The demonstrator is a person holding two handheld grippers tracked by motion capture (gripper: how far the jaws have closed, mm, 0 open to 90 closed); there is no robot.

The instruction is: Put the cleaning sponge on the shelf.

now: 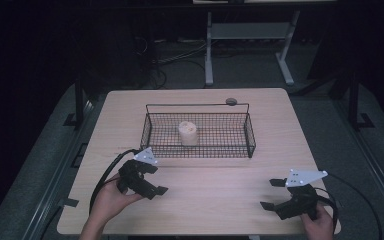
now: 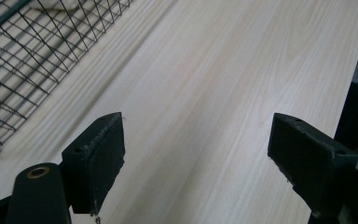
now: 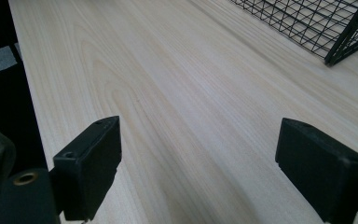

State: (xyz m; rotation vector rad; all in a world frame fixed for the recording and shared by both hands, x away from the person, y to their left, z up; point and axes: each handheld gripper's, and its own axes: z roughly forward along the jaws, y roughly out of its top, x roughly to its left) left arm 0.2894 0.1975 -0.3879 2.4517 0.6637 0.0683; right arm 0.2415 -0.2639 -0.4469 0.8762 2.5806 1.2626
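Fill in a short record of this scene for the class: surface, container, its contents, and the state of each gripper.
surface: wooden table
container: black wire basket, mid-table
contents: one pale cylinder, upright
left gripper: open, holds nothing, near the basket's front left corner
right gripper: open, holds nothing, at the table's near right

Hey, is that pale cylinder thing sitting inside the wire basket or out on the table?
Inside. The pale cylinder stands upright on the wire basket floor, mesh walls all around it.
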